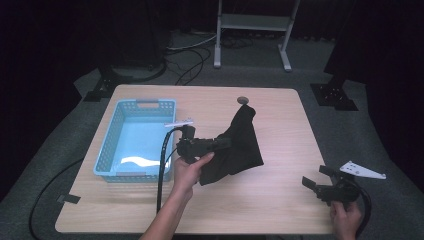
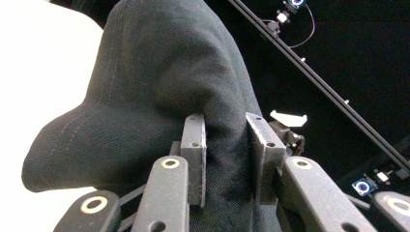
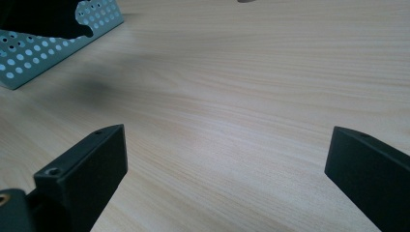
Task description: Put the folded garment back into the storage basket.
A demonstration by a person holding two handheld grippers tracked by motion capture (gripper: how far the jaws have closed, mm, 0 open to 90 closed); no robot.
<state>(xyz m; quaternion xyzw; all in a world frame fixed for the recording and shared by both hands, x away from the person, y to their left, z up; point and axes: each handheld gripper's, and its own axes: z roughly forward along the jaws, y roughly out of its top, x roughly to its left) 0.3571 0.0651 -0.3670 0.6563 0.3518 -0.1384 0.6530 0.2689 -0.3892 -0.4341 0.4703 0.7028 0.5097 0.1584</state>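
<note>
A black cloth point(image 1: 242, 145) hangs bunched above the middle of the wooden table point(image 1: 280, 210), its top corner drawn up toward the far edge. My left gripper point(image 1: 225, 142) is shut on a fold of it, just right of the blue basket point(image 1: 135, 105). In the left gripper view the cloth point(image 2: 159, 87) is pinched between the two jaws of my left gripper point(image 2: 225, 118). My right gripper point(image 1: 316, 176) rests low at the table's front right corner, open and with nothing in it. In the right gripper view, bare wood lies between the wide-set jaws of my right gripper point(image 3: 227, 145).
The light blue perforated basket point(image 3: 48, 48) stands on the left half of the table. A small dark round hole point(image 1: 243, 100) sits near the far edge. Cables trail from both grippers, and stands and cables lie on the floor beyond.
</note>
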